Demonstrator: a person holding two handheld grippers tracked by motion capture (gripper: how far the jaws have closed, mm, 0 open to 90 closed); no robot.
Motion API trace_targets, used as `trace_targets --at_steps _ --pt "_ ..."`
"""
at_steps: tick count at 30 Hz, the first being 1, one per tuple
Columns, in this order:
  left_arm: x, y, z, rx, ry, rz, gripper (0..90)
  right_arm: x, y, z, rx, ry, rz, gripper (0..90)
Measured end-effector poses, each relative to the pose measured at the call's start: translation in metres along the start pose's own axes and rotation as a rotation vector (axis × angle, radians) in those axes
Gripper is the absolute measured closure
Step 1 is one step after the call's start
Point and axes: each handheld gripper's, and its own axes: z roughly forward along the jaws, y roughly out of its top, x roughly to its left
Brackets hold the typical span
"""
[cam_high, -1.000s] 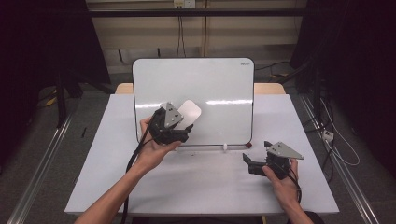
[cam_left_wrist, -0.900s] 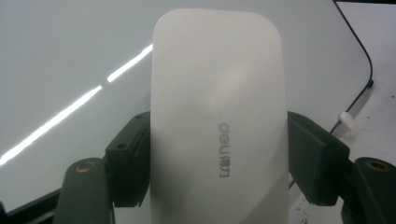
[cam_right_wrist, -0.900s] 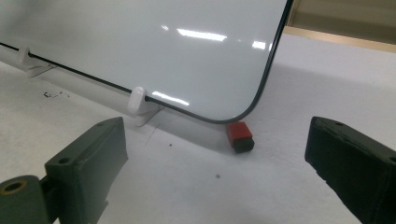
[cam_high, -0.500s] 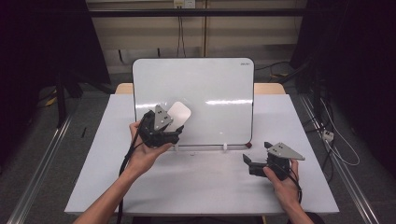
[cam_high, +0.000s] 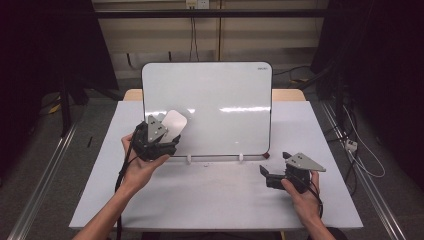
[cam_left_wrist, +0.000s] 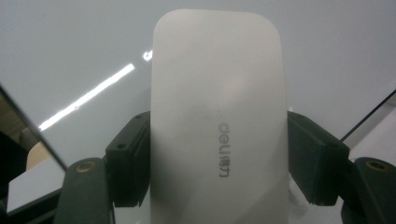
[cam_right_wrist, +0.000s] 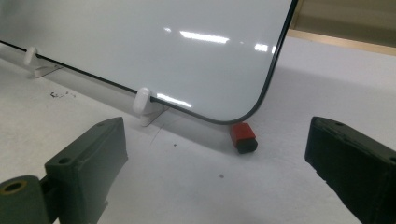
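High view: left hand-held gripper (cam_high: 167, 136) is held up off the desk (cam_high: 215, 200) at about 9 o'clock from the scene's centre, in front of the lower left corner of the whiteboard (cam_high: 220, 105). Its jaws are clamped on a white whiteboard eraser (cam_high: 175, 123), which sticks out toward 1 o'clock and lies over the board's face; actual contact with the board cannot be told. The whiteboard stands tilted back on two small white clip feet (cam_high: 189, 160) at its lower edge. Right hand-held gripper (cam_high: 263, 171) sits low over the desk at about 4 o'clock, jaws apart and empty, pointing toward 9 o'clock, well apart from the board.

Left gripper view: the eraser (cam_left_wrist: 217, 130) stands upright between the two black jaws, pads pressed on both long sides. Grey "deli" lettering runs along its back. Whiteboard surface (cam_left_wrist: 70, 56) behind it, with a light streak reflected at 10 o'clock.

Right gripper view: jaws stand wide, nothing between them. At 12 o'clock ahead lies a small red and black block (cam_right_wrist: 243, 137) on the desk (cam_right_wrist: 187, 186), just beside the board's rounded lower corner (cam_right_wrist: 233, 119). One white clip foot (cam_right_wrist: 145, 108) sits at 11 o'clock.
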Motion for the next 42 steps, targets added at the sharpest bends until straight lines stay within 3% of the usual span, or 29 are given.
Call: trace_targets --at_steps 16,19,21,27,31,38,42 --pt "0.009 -0.029 0.008 0.065 0.043 -0.004 30.8 0.001 0.000 0.000 -0.002 0.004 -0.003 5.5" --pt "0.012 -0.031 0.010 0.070 0.038 -0.021 30.8 0.001 0.001 0.000 -0.003 0.003 -0.003 5.5" --pt "0.012 -0.033 0.014 0.076 0.061 -0.006 30.8 0.001 0.000 0.000 -0.003 0.004 -0.003 5.6" --pt "0.011 -0.031 0.023 0.074 0.063 0.001 30.8 0.001 0.000 0.000 0.000 0.004 -0.003 5.6" --pt "0.007 -0.034 0.032 0.092 0.102 0.047 30.2 0.000 0.000 0.001 0.000 0.005 -0.002 5.6" --pt "0.009 -0.034 0.031 0.099 0.083 0.014 29.5 0.000 0.000 0.001 0.000 0.010 -0.002 5.6" --pt "0.010 -0.032 0.026 0.080 0.065 -0.004 21.2 -0.001 0.000 0.001 -0.001 0.012 0.002 5.4"
